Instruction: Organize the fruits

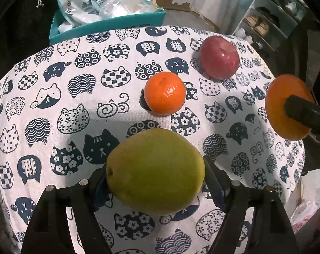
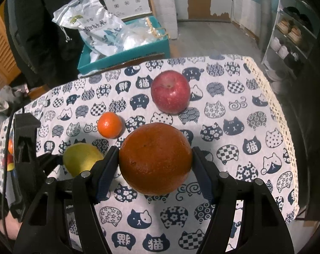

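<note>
Both grippers loaded: left gripper (image 1: 155, 169) fingers clamp the green mango (image 1: 155, 171), right gripper (image 2: 155, 158) fingers clamp the orange (image 2: 155, 158); mandarin (image 1: 164, 93) and apple (image 1: 219, 57) sit on the tabletop (image 1: 54, 105), unsorted.

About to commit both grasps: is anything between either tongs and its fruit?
Nothing visible. The left tongs already straddle the green mango, and the right tongs straddle the big orange. The mandarin and apple sit beyond.
</note>
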### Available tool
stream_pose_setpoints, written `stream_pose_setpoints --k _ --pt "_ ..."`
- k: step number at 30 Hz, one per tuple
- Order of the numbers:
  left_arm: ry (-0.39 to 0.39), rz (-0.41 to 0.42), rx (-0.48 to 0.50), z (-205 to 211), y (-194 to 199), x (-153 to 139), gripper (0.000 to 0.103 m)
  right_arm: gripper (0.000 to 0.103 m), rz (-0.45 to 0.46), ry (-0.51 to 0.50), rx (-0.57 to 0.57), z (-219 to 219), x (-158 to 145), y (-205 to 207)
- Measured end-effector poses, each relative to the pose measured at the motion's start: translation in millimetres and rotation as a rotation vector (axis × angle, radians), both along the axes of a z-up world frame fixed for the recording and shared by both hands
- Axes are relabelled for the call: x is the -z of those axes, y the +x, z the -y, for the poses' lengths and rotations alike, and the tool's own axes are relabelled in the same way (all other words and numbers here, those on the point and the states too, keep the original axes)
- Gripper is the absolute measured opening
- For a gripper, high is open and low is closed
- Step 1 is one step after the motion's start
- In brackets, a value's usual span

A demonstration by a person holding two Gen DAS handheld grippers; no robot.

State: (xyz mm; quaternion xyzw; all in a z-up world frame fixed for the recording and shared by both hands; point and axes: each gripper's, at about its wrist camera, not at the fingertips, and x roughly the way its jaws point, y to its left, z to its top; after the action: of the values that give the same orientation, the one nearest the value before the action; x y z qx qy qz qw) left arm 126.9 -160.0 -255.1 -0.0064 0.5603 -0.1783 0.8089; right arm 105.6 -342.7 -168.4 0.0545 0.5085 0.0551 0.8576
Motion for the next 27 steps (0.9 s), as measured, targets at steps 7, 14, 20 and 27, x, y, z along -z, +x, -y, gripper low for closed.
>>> stream_pose_setpoints --k 7,14,20,27 --pt "-0.009 0.073 -0.017 -11 -7 -36 0.08 0.069 0.064 -0.033 -0.018 -9 -23 -4" --pt "-0.013 0.164 -0.047 -28 -19 -86 0.08 0.069 0.16 -0.051 -0.043 -20 -57 -12" --pt "-0.005 0.257 -0.045 -37 -35 -127 0.08 0.069 0.232 -0.053 -0.072 -34 -87 -20" --pt "-0.033 0.31 -0.05 -49 -52 -161 0.08 0.069 0.289 -0.051 -0.109 -53 -111 -28"
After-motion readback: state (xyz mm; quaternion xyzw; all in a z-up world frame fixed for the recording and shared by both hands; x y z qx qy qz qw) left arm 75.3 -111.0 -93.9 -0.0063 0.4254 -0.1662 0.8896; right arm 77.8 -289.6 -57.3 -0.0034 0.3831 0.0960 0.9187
